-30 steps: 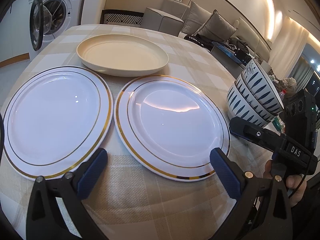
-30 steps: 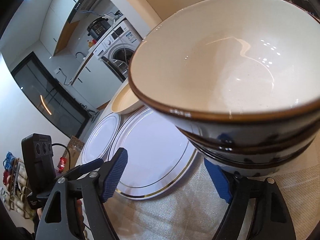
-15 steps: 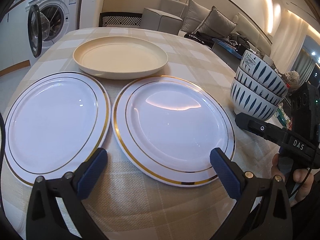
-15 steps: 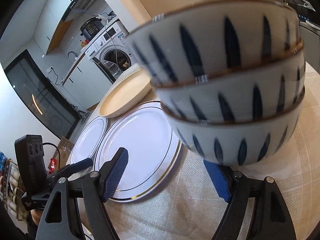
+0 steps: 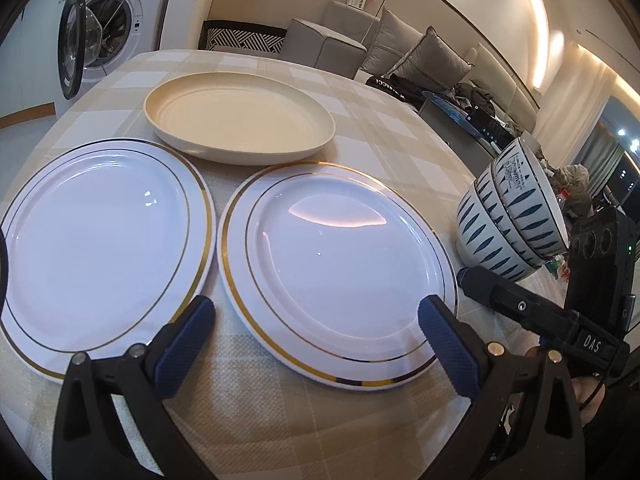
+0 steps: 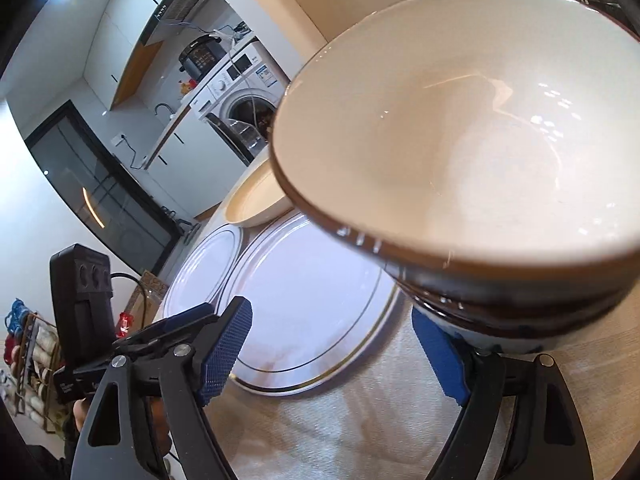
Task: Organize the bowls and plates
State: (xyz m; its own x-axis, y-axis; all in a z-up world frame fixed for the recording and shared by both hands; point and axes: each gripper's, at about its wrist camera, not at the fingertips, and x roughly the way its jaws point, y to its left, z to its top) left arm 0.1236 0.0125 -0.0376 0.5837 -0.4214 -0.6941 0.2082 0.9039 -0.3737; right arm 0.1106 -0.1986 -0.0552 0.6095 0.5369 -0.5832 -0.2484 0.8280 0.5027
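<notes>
Two white gold-rimmed plates lie side by side, the left plate (image 5: 96, 240) and the right plate (image 5: 336, 264). Behind them sits a cream oval dish (image 5: 240, 120). My left gripper (image 5: 316, 330) hovers open over the near edges of both plates, holding nothing. A stack of blue-leaf bowls (image 6: 460, 140) fills the right wrist view, tipped with its mouth toward the camera. My right gripper (image 6: 332, 350) is open and its jaws are opening. Its right pad (image 6: 436, 356) sits at the stack's base; the left pad (image 6: 228, 340) is over the right plate (image 6: 312, 300). The tilted stack of bowls (image 5: 508, 216) stands right of the plates.
A checked cloth covers the table (image 5: 280, 412). A washing machine (image 5: 104, 36) with its door open stands beyond the table's far left. A sofa with cushions (image 5: 416, 60) lies behind. A hand (image 5: 588, 396) holds the right gripper at the table's right edge.
The bowl stack rocked: tipped toward the right camera, then stood nearly upright half a second ago, now tipped again. The right jaws spread slightly. The left gripper stayed over the plates.
</notes>
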